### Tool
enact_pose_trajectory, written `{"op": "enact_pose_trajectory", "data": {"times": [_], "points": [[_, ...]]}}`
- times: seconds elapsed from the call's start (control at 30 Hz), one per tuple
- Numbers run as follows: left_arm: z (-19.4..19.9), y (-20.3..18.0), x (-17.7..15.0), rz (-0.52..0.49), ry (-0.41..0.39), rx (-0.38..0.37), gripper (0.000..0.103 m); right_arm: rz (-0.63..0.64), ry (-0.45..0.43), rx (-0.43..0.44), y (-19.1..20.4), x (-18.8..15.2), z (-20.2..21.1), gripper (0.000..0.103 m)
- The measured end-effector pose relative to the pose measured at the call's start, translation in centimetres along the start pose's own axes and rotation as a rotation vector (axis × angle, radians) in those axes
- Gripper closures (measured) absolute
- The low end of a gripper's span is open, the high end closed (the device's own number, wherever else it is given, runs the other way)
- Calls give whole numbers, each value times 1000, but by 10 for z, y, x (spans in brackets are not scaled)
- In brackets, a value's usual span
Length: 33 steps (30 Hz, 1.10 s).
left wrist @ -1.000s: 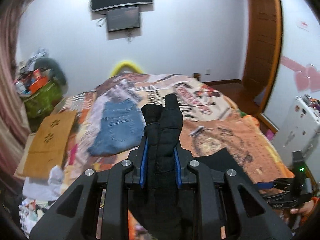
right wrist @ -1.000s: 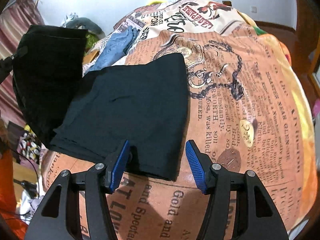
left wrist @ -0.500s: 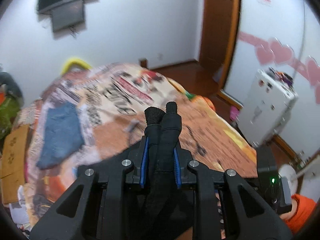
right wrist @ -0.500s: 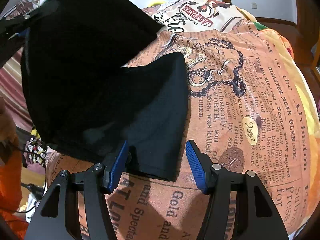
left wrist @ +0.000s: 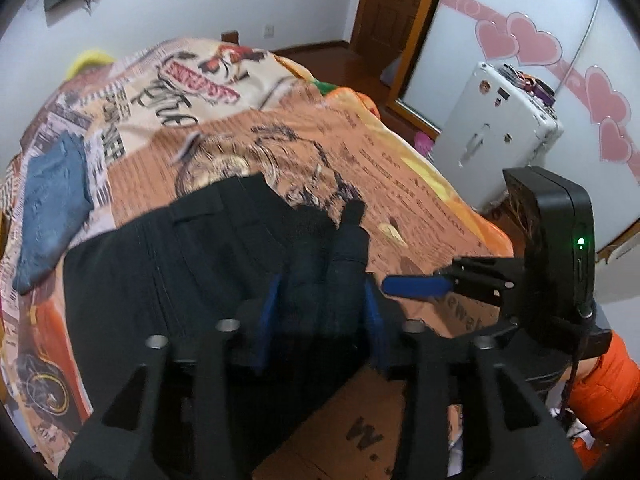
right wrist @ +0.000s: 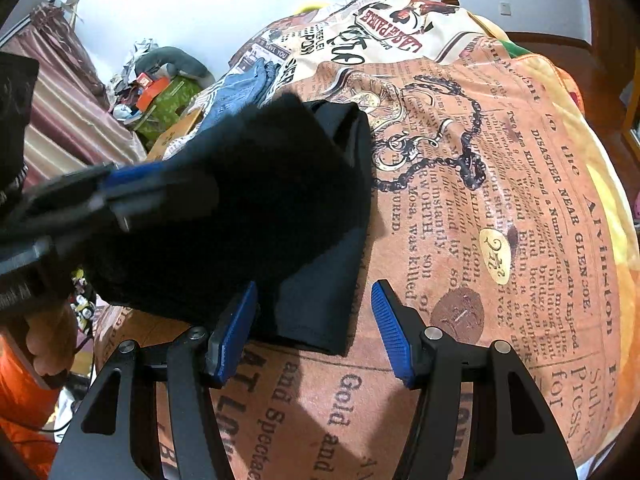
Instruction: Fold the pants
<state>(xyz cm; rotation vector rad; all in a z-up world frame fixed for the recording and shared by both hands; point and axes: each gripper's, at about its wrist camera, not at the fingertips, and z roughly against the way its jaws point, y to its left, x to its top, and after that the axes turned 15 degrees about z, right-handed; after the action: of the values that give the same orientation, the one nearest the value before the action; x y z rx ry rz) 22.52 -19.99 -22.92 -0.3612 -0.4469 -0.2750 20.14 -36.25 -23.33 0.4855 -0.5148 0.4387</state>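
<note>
Black pants (left wrist: 168, 264) lie partly folded on the newspaper-print bedspread (left wrist: 400, 184). My left gripper (left wrist: 324, 300) is shut on a bunched end of the pants and holds it above the part lying flat. In the right wrist view the pants (right wrist: 320, 280) spread from the left to the middle, with the lifted fold (right wrist: 256, 184) draped over them. My right gripper (right wrist: 314, 320) is open, its jaws on either side of the pants' near corner. It also shows in the left wrist view (left wrist: 416, 285) at the right.
Folded blue jeans (left wrist: 52, 208) lie on the bed's far left. A white appliance (left wrist: 496, 132) stands right of the bed, with a wooden door (left wrist: 396, 12) behind. Boxes and clutter (right wrist: 160, 88) sit by the curtain at the left.
My left gripper has swung right and down, carrying the pants' end over the flat part toward my right gripper. The right gripper has stayed open at the near corner.
</note>
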Motion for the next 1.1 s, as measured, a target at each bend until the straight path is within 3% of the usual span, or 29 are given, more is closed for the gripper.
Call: {"op": "enact_pose_trajectory", "data": {"times": [0.17,0.3,0.43,0.53,0.77,0.97,1.1], "points": [[26,3,8,2,-88,2,43,18,16,-23,6,-5,8,48],[43,31,34,39,-181,100,33,26,21,-28,9,-6,11,48],[37,77,66,90,-214,230,27,37,20,-24,14,-6,14,48],[18,121,88,149,-177,313,27,39,20,-14,18,-5,14,48],[-38,195,112,244,-34,396,27,37,33,-5,23,-4,7,42],[-85,221,96,151,117,492,27,29,47,-13,19,-2,3,42],[-75,234,80,174,98,458,26,33,56,-13,13,5,-4,42]]}}
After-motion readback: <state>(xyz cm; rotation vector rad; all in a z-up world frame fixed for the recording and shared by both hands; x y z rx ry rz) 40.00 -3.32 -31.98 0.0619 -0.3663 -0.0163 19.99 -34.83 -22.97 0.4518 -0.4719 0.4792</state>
